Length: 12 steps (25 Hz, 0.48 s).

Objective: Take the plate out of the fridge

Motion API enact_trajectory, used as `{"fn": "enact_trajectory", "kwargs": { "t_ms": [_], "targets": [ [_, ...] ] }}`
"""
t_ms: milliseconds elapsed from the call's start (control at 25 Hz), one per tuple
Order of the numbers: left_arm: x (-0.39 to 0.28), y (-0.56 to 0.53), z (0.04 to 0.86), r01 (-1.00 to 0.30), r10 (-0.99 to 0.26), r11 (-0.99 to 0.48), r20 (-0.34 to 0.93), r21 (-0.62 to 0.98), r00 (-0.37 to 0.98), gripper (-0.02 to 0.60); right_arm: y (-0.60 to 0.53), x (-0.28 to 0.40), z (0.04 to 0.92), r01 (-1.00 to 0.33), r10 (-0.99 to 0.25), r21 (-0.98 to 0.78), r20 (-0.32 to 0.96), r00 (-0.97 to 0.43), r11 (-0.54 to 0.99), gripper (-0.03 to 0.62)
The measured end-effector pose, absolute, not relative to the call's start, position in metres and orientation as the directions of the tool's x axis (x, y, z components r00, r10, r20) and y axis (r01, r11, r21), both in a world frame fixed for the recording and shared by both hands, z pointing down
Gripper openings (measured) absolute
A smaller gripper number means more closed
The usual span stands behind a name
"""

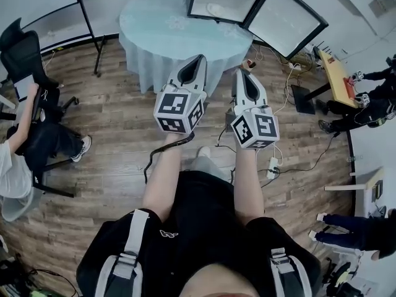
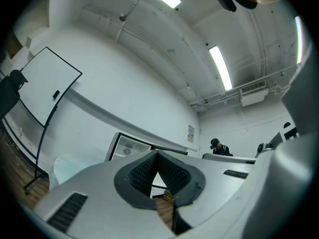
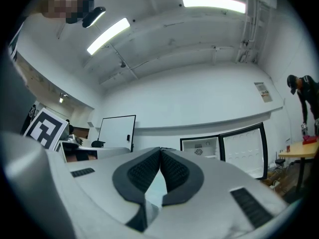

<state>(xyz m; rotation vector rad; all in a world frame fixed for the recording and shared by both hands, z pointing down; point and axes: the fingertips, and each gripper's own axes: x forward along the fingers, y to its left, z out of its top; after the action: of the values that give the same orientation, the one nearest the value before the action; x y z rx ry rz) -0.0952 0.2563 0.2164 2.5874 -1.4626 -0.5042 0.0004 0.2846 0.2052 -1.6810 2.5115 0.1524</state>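
The left gripper (image 1: 199, 59) and right gripper (image 1: 241, 73) are both closed tight and empty. They point to 12 o'clock, over the round table (image 1: 154, 30), at the open fridge (image 1: 219, 2). The fridge's top is cut off, and its inside is too small to make out the plate.

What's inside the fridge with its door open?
The fridge shows white inner walls and a round vent at the back. Its lower part is covered by the right gripper, so I can't tell what sits down there.
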Motion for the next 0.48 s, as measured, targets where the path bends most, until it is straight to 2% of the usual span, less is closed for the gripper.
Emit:
{"fn": "enact_trajectory", "kwargs": {
  "t_ms": [240,480],
  "targets": [
    [-0.095,0.245,0.210,-0.800,-0.842,-0.535,-0.249,0.271,0.478,-0.006,0.278,-0.001,0.201,-0.923,-0.907,0.036,-0.172,-0.384,0.384,0.005],
    [-0.089,0.228,0.201,-0.808,-0.835,-0.540,-0.271,0.238,0.478,-0.006,0.258,0.030,0.191,-0.936,-0.912,0.005,-0.226,-0.344,0.352,0.005]
  ]
}}
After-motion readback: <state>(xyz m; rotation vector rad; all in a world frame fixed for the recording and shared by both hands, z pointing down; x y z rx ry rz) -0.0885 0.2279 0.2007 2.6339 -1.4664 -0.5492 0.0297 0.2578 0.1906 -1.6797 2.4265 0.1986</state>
